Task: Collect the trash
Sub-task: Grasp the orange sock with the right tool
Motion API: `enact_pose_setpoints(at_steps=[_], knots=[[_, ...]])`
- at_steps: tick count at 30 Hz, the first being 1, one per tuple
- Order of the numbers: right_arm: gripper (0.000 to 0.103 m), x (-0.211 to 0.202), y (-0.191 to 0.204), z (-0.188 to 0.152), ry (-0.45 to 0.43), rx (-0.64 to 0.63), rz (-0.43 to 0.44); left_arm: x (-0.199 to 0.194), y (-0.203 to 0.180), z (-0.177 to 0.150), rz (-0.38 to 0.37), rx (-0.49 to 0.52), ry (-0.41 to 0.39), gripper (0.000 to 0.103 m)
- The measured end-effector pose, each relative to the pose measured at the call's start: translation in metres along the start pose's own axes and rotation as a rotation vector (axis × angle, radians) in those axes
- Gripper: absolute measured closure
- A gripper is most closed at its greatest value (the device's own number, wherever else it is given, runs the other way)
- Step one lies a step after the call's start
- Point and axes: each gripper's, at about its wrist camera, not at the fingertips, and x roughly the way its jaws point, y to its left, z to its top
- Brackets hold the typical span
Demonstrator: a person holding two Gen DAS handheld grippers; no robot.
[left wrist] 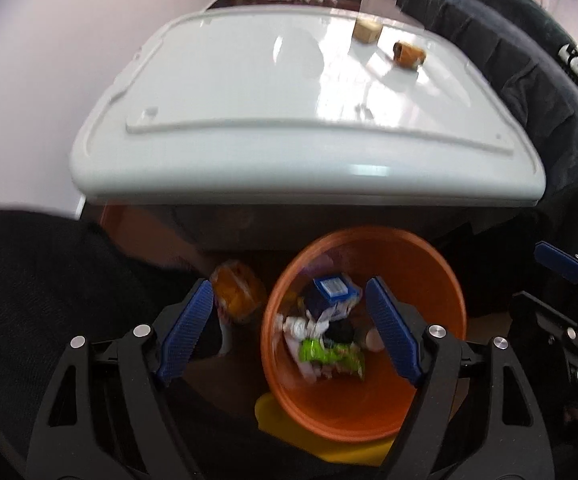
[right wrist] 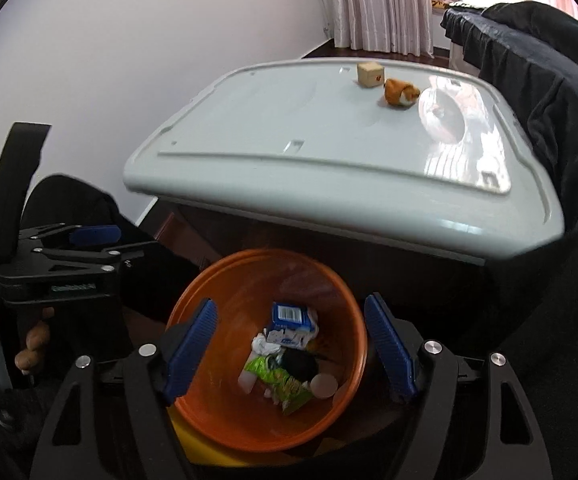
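bin: orange bin (right wrist: 267, 420) on floor below table (right wrist: 329, 168), holding wrappers, carton (right wrist: 291, 322)
left gripper (left wrist: 293, 332): wide, empty, above bin
right gripper (right wrist: 291, 354): wide, empty, poised over bin
table leftovers: wooden block (right wrist: 370, 74), plush toy (right wrist: 400, 94)

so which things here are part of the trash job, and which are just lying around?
Job:
- orange bin
- trash inside it: blue carton, green wrapper, white crumpled paper
- left gripper and right gripper, both open and empty above the bin

Lying about:
- wooden cube and small orange plush toy on the white table
- orange snack packet beside the bin, possibly trash
- black jacket
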Motion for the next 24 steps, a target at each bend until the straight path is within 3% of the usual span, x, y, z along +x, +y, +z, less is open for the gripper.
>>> enact_pose_setpoints(at_steps=[9, 12, 24], knots=[[0.028, 0.026, -0.06, 0.109, -0.075, 0.085, -0.042, 0.003, 0.007, 0.076, -0.002, -0.01, -0.235, 0.022], [0.028, 0.042, -0.081, 0.143, -0.08, 0.125, -0.067, 0.016, 0.009, 0.092, -0.002, -0.019, -0.277, 0.022], [0.028, 0.112, -0.109, 0.219, -0.108, 0.14, -0.191, 0.048, 0.014, 0.08, -0.031, -0.064, -0.201, 0.022]])
